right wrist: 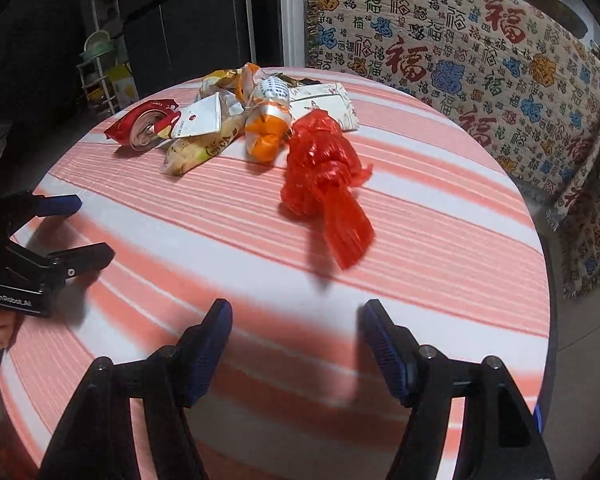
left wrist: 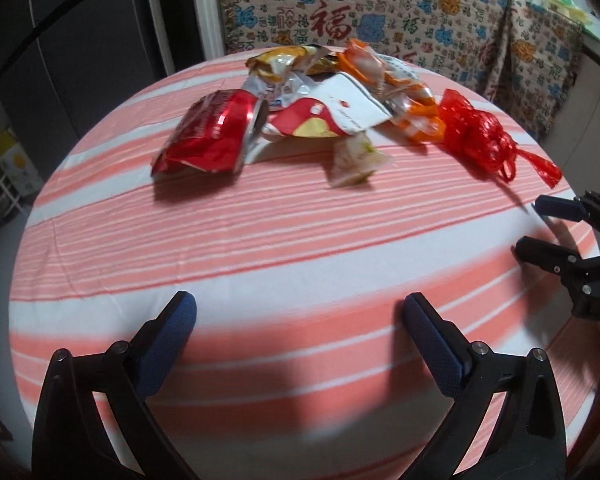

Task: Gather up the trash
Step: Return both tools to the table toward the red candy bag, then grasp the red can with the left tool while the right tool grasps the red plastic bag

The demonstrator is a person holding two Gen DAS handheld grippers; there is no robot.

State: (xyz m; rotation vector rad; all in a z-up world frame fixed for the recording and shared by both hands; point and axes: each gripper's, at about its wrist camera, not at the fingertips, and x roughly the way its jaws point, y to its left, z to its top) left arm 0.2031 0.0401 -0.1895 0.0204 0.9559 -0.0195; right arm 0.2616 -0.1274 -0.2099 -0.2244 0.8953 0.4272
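Note:
A pile of trash lies at the far side of a round table with a pink-and-white striped cloth. It holds a crushed red can, snack wrappers, orange packets and a crumpled red plastic bag. In the right wrist view the red bag is nearest, with the can at far left. My left gripper is open and empty above the table's near part. My right gripper is open and empty, short of the red bag. Each gripper shows in the other's view: the right one, the left one.
A patterned throw with red characters covers a sofa behind and right of the table. A dark fridge and a small rack stand at the back left. The table edge drops off at the right.

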